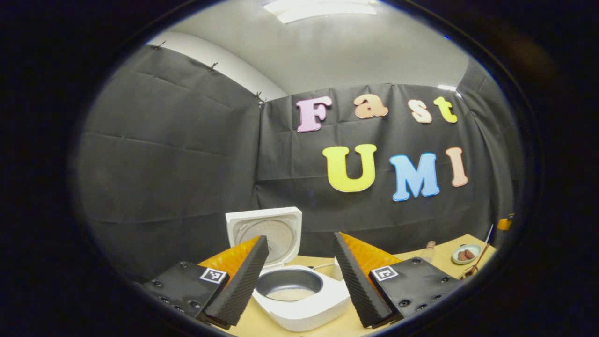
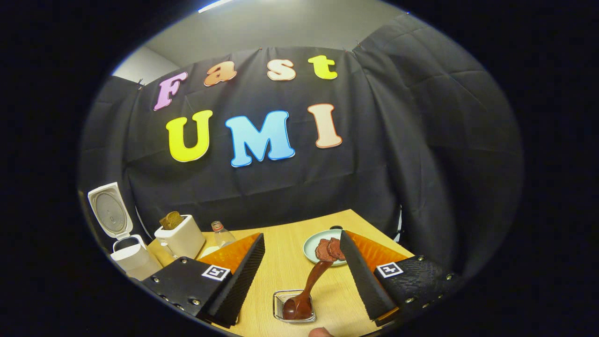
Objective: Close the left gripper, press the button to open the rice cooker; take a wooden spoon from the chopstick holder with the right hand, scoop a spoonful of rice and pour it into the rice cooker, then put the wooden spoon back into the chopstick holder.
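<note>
Looking along the left gripper [image 1: 299,281] in the left gripper view, its fingers stand spread apart, holding nothing, with the rice cooker [image 1: 299,299] on the table [image 1: 421,257] just beyond them, lid [image 1: 264,231] raised and rice in the pot. In the right gripper view, the right gripper [image 2: 304,276] is likewise open and empty; the wooden spoon [image 2: 306,292] stands bowl-down in the chopstick holder [image 2: 294,306] between its fingers, leaning toward the far plate [image 2: 311,250]. Far left sit the open rice cooker [image 2: 128,257] and a toaster [image 2: 180,241].
</note>
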`<act>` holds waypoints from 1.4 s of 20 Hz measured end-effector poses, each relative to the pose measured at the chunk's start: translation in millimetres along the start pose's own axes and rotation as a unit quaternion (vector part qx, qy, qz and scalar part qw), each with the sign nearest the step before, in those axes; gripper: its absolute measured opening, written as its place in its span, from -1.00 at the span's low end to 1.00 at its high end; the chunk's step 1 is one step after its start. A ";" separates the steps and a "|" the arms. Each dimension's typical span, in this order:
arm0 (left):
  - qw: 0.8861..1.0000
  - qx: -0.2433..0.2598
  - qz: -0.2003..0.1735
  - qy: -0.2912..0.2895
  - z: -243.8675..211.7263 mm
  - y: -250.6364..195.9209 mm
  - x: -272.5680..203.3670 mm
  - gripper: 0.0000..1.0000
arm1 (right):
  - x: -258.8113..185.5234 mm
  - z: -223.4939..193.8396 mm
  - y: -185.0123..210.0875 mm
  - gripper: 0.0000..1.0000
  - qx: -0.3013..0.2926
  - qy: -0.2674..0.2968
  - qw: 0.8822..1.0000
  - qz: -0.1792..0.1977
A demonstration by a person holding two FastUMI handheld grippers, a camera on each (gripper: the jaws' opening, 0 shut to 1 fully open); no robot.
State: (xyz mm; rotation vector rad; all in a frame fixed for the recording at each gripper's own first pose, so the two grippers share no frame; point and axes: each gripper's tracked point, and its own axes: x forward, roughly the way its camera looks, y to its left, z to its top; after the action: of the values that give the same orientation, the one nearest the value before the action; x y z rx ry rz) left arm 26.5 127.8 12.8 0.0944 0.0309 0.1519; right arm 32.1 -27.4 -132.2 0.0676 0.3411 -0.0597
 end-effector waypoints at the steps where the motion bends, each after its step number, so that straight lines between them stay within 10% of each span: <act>1: 1.000 0.007 0.007 0.000 1.2 5.1 9.2 0.96 | -3.6 7.1 0.7 0.96 -0.002 -0.009 1.000 -0.001; 17: 0.997 0.012 0.067 -0.020 46.1 78.0 202.0 0.94 | -41.4 6.6 5.0 0.96 -0.014 -0.022 0.997 -0.066; 28: 0.994 -0.001 0.093 0.062 -21.5 119.1 315.6 0.94 | -67.8 -15.1 -14.0 0.96 -0.027 -0.002 0.993 -0.111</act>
State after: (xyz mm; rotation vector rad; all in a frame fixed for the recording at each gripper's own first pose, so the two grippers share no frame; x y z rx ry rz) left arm 319.7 295.2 -4.6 0.0859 0.1471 0.3432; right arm -37.6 -37.0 -124.4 -0.0248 0.3444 -0.2705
